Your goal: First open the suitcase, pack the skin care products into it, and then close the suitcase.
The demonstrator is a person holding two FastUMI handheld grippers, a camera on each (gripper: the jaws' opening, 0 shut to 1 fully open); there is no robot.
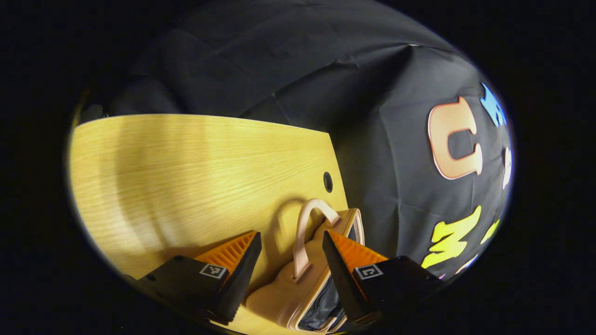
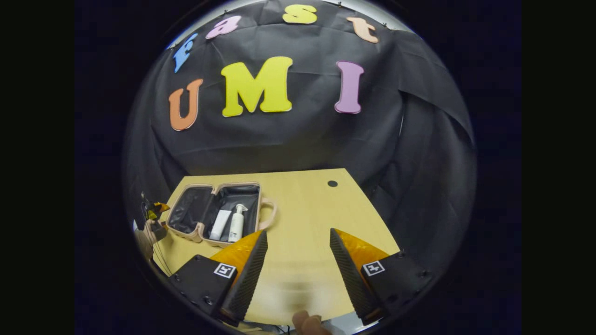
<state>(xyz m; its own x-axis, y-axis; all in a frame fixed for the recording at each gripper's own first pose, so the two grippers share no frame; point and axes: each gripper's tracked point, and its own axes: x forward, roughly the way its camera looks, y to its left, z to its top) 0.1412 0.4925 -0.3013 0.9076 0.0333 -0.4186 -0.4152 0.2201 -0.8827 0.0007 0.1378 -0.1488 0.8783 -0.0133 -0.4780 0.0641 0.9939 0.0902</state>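
Packing done — closing comes next.
Suitcase lies open at the table's left edge, tube and pump bottle inside; left hand-held gripper and right hand-held gripper both spread, empty — lid needs folding over.

Table: pale yellow wood with fine straight grain; one small black round hole at 1 o'clock of its surface in the right gripper view.

Suitcase: peach-pink shell, rim and handle; lining black.

Tube: white, at 6 o'clock inside the lining.

Pump bottle: white, at 3 o'clock of the tube.

Booth wall: plain black cloth, creased.

In the left gripper view the suitcase shows the same peach-pink, with dark lining at its open edge.
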